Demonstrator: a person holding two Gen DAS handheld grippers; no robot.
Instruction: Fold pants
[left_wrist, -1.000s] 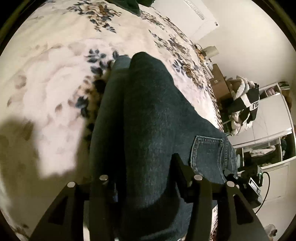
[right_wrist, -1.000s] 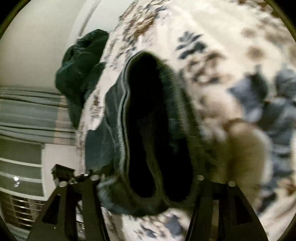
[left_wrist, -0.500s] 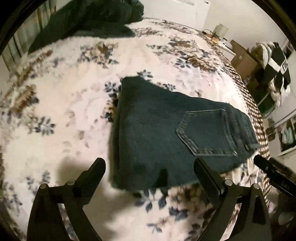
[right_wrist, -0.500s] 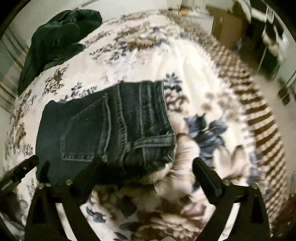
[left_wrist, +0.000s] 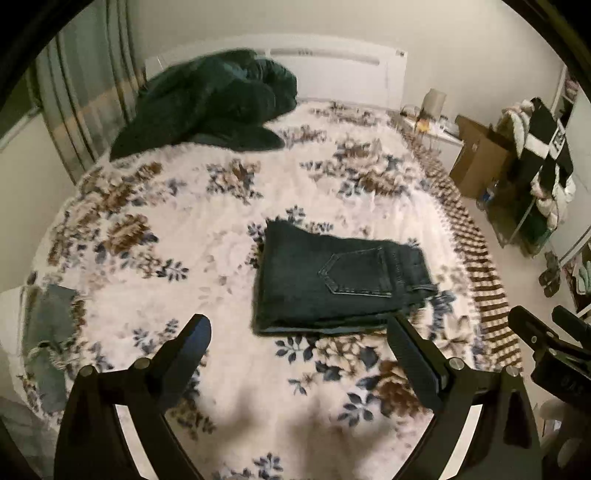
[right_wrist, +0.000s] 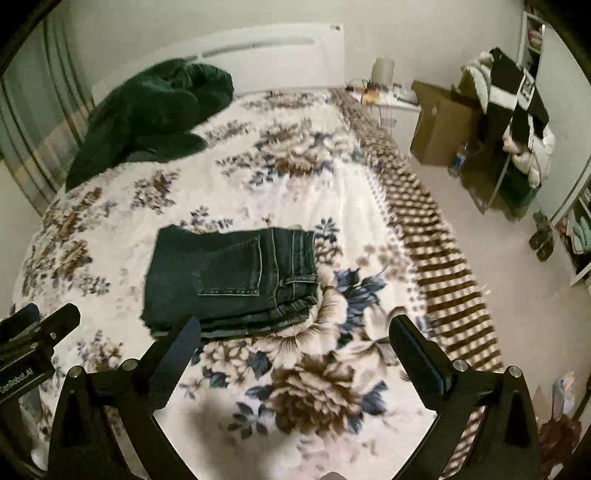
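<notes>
Dark blue jeans (left_wrist: 332, 280) lie folded in a flat rectangle on the floral bedspread (left_wrist: 207, 236), a back pocket facing up. In the right wrist view the same jeans (right_wrist: 229, 280) sit left of centre. My left gripper (left_wrist: 299, 332) hangs well above the bed, its jaws wide open and empty, the jeans just beyond its fingertips. My right gripper (right_wrist: 293, 332) is also raised, open and empty, with its left finger (right_wrist: 181, 343) overlapping the near edge of the jeans in the picture. Each gripper shows at the edge of the other's view.
A dark green blanket (left_wrist: 218, 99) is heaped at the head of the bed. A pale blue garment (left_wrist: 48, 332) lies at the bed's left edge. Right of the bed are a cardboard box (right_wrist: 439, 122), a rack with clothes (right_wrist: 513, 110) and open floor (right_wrist: 498, 258).
Both grippers let go of the jeans, opened wide and rose away from the bed. The jeans now lie folded flat, and much more of the room is in view.
</notes>
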